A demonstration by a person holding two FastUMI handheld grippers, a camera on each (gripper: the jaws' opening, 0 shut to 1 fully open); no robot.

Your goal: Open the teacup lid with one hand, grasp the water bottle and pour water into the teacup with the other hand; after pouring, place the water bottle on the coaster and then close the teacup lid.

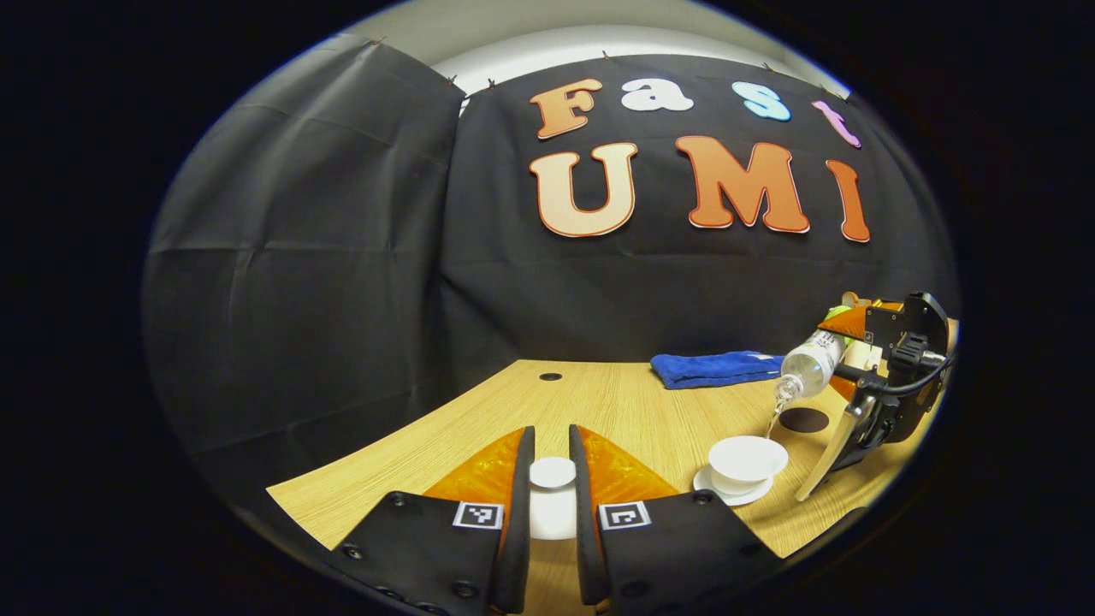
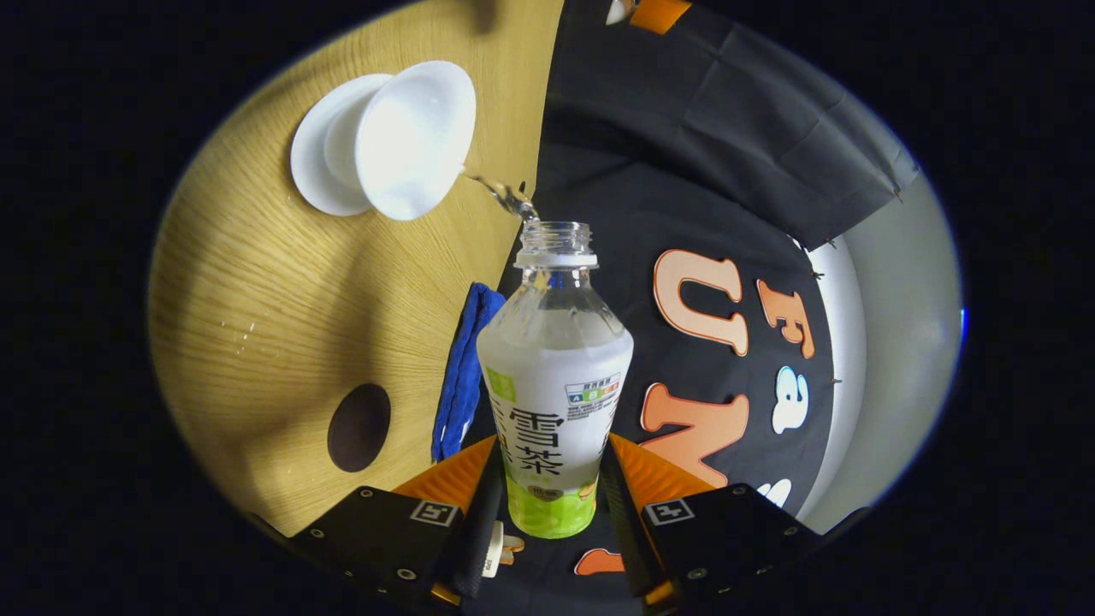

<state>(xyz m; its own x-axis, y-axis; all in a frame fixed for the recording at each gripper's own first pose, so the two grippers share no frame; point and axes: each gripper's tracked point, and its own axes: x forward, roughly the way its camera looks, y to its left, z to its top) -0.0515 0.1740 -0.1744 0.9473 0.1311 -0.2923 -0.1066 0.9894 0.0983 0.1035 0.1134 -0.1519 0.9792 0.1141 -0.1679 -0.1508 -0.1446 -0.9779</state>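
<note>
In the left gripper view my left gripper is shut on the white teacup lid, held above the wooden table. To the right, the white teacup stands open on its saucer. My right gripper is shut on the clear water bottle, which is uncapped and tipped sideways. A thin stream of water runs from its mouth into the teacup. The tilted bottle and the right gripper also appear at the right of the left gripper view. The dark round coaster lies just behind the cup.
A folded blue cloth lies at the back of the table near the wall. A small dark hole sits in the tabletop at the back. In the right gripper view the coaster and the cloth lie near the bottle.
</note>
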